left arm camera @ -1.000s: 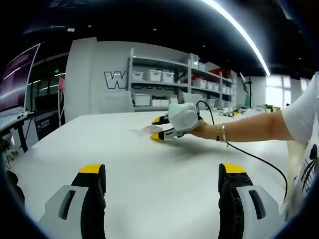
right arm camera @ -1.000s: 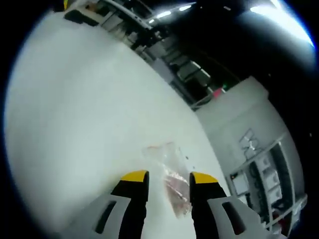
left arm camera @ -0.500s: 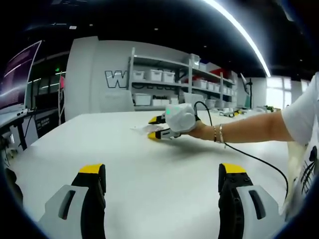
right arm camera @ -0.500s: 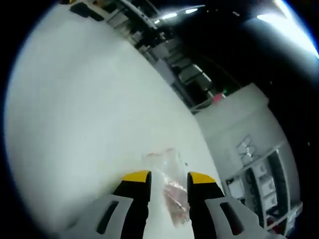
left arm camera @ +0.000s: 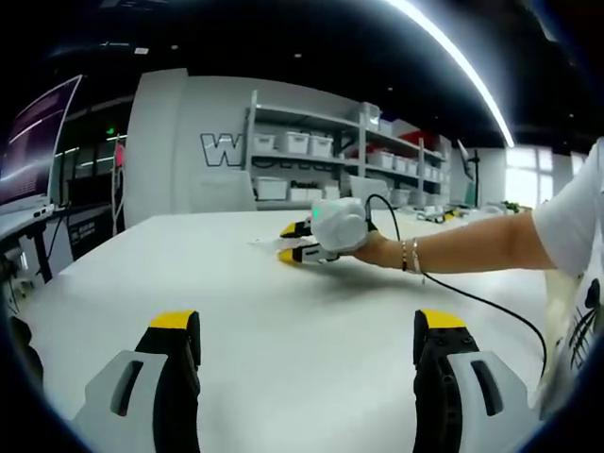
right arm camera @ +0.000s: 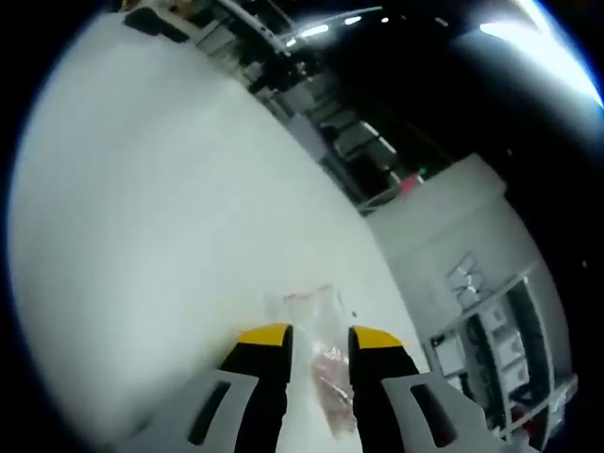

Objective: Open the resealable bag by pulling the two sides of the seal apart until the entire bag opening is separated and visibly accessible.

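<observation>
Two claws with yellow tips work over a big white table [left arm camera: 283, 321]. In the left gripper view, the left claw [left arm camera: 307, 326] sits low at 6 o'clock with its two jaws spread wide apart and nothing between them. It is over bare table, well away from the bag.

Far across the table, near 12 o'clock from the left claw, a person's hand [left arm camera: 377, 250] holds the right claw [left arm camera: 288, 242]. It points to 9 o'clock in that view. A thin black cable [left arm camera: 481, 300] runs from it back toward the person's white sleeve [left arm camera: 576, 212]. The small clear plastic resealable bag [left arm camera: 266, 244] lies flat on the table, right at the tips of the right claw.

In the right gripper view, the right claw [right arm camera: 317, 332] comes up from 6 o'clock. Its jaws are close together, with only a thin gap. The clear bag [right arm camera: 316, 326] lies in that gap and reaches out toward 12 o'clock. Something pinkish shows inside it. I cannot tell if the jaws are pinching the bag yet.

White shelves with white boxes [left arm camera: 302, 151] stand by the far wall at 12 o'clock in the left gripper view.
</observation>
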A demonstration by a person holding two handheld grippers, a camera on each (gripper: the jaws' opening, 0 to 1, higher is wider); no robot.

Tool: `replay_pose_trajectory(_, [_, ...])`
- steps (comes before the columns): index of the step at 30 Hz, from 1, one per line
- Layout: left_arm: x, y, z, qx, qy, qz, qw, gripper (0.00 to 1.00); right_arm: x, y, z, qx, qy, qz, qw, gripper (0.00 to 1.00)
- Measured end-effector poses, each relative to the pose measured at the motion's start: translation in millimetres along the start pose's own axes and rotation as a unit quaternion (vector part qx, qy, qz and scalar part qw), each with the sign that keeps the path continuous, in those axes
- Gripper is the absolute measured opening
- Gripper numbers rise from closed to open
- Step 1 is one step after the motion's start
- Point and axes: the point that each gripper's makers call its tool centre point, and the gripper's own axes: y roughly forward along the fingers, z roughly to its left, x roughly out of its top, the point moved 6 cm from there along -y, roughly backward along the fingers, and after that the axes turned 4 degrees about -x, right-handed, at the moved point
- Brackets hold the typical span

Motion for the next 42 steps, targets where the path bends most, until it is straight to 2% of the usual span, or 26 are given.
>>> replay_pose_trajectory(10, [-0.6, -1, 1.7, 0.002, -0.001, 0.001, 1.0, 0.92, -3.4, 5, -3, -0.016, 0.031, 0.008, 0.9993, 0.21])
replay_pose_trajectory(23, [-1.4, 0, 3.7, 0.003, -0.003, 0.001, 1.0, 0.92, -4.3, 13, 5, -0.002, 0.034, 0.011, 0.9994, 0.0])
replay_pose_trajectory(30, [-1.6, -1, 4.3, 0.005, -0.003, 0.001, 1.0, 0.92, -5.8, 14, 4, -0.003, 0.046, 0.014, 0.9988, 0.0])
replay_pose_trajectory(34, [-1.1, -1, 5.2, 0.007, -0.004, -0.001, 1.0, 0.92, -7.5, 8, 2, -0.003, 0.095, 0.007, 0.9955, 0.0])
replay_pose_trajectory(39, [-0.6, -1, 4.5, 0.007, -0.004, -0.002, 1.0, 0.92, -11.3, -4, -15, -0.022, 0.182, -0.006, 0.9831, 0.0])
replay_pose_trajectory(42, [-0.1, -1, 2.5, 0.006, -0.003, -0.002, 1.0, 0.92, -12.5, -14, -28, -0.028, 0.213, -0.013, 0.9766, 0.0])
